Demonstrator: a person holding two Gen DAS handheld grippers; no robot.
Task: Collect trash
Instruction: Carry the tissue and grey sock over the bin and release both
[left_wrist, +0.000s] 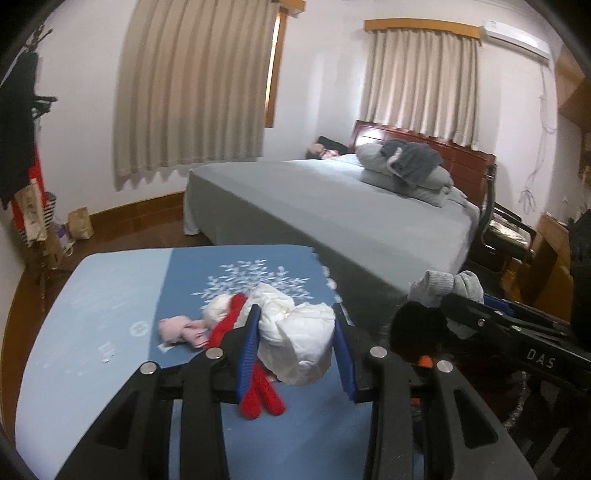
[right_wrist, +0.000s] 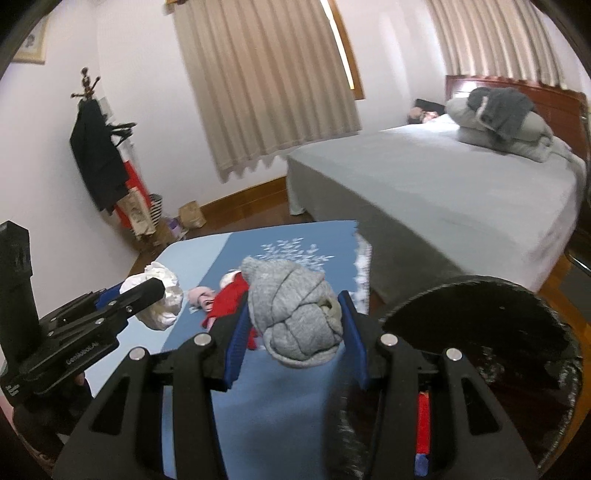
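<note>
In the left wrist view my left gripper (left_wrist: 295, 314) is shut on a crumpled white wad (left_wrist: 299, 343), held above the blue tablecloth (left_wrist: 110, 295). In the right wrist view my right gripper (right_wrist: 293, 302) is shut on a rolled grey sock ball (right_wrist: 299, 317). On the cloth below lie a red strip (left_wrist: 260, 395), a small pink piece (left_wrist: 181, 330) and another white wad (left_wrist: 218, 310). A black round bin (right_wrist: 480, 295) stands just right of the right gripper, with something red inside (right_wrist: 423, 424). Each view shows the other gripper (left_wrist: 454, 299) (right_wrist: 147, 290) with its load.
A grey-sheeted bed (left_wrist: 332, 206) with folded bedding runs behind the table to the right. A coat stand (right_wrist: 96, 155) with dark clothes and bags on the floor fill the left corner. Curtains (left_wrist: 192, 85) cover the far wall. A dark chair (left_wrist: 506, 236) stands beside the bed.
</note>
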